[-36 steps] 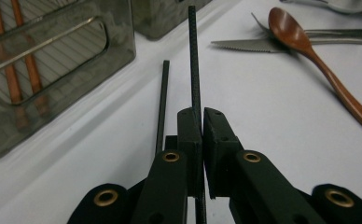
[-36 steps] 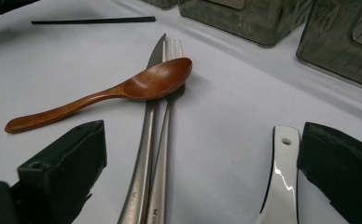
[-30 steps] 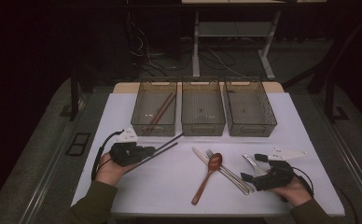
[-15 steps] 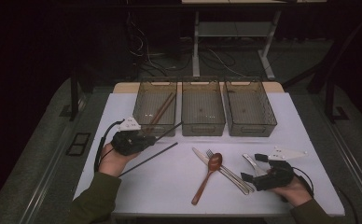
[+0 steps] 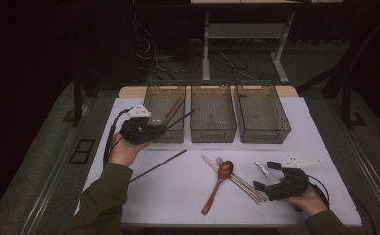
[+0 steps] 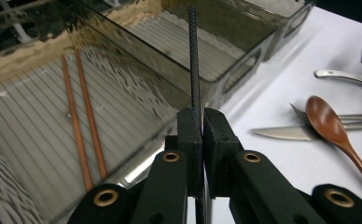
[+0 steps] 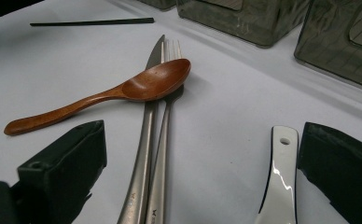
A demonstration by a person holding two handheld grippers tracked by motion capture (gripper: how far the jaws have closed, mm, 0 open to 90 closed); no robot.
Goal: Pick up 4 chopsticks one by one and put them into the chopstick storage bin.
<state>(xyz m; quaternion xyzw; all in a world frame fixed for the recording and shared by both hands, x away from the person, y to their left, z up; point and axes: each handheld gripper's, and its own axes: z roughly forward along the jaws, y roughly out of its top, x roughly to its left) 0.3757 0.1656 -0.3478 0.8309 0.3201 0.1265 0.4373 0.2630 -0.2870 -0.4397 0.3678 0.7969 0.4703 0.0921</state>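
Left gripper (image 5: 164, 128) clamped on a black chopstick (image 6: 194, 70), holding it over the near edge of the left bin (image 5: 151, 100), tip pointing across toward the middle bin (image 5: 212, 128). Two brown chopsticks (image 6: 83, 126) lie inside the left bin. Second black chopstick (image 5: 157, 166) lies flat on the table (image 5: 315, 132), just below the left hand. Right gripper (image 5: 268, 176) rests on the table, jaws spread wide, nothing pinched; white spoon handle (image 7: 277, 186) lies between them beside the right jaw. Wooden spoon (image 7: 123, 91) lies across knife (image 7: 144, 140) and fork (image 7: 167, 135).
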